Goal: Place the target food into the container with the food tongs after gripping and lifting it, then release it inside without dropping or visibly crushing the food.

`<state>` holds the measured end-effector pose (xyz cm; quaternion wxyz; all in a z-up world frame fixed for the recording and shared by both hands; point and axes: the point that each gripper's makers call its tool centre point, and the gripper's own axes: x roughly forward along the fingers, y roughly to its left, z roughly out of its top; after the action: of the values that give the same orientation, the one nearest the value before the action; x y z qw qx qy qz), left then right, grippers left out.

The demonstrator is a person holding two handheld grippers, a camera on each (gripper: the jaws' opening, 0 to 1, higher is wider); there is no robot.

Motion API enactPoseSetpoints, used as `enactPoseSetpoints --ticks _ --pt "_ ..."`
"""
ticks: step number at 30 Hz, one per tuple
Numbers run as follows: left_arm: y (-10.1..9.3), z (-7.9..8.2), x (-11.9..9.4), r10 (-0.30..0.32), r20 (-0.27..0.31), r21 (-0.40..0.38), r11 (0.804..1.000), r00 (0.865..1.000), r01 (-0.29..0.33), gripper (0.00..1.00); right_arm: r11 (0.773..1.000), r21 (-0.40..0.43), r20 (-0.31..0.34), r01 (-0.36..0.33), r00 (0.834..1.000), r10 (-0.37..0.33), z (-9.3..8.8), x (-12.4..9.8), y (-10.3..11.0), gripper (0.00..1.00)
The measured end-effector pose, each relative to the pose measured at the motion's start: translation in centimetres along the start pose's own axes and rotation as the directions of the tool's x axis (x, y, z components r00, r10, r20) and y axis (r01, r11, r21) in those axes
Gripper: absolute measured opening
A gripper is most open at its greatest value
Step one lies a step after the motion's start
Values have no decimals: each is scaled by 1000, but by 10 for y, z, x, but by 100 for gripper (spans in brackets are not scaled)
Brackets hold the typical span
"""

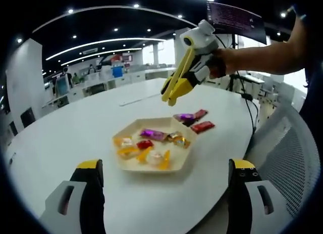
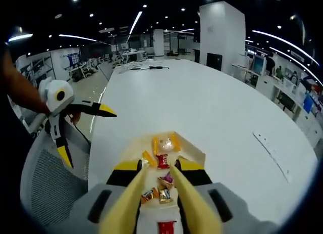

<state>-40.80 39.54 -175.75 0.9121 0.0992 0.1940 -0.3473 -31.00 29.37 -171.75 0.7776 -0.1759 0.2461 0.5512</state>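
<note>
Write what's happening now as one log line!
right gripper: holds tongs, above tray | left gripper: open, empty | wrapped candies: in tray

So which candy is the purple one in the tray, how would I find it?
Start at the big white table, then find the tan six-sided tray of wrapped candies in front of the left tongs. The purple candy lies toward the tray's far side, away from those tongs. Its neighbours are orange, yellow and red, so its shiny purple wrapper stands out.
</note>
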Motion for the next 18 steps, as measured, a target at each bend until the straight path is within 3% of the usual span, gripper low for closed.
enactPoseSetpoints --ticks 7,18 --pt "1 -1 1 0 -3 -4 1000 1000 0 99 999 11 7 33 999 -33 -3 -18 -14 27" --pt "0 -1 1 -3 -3 -1 1000 1000 3 99 995 40 -16 86 996 -85 -22 -44 -36 27"
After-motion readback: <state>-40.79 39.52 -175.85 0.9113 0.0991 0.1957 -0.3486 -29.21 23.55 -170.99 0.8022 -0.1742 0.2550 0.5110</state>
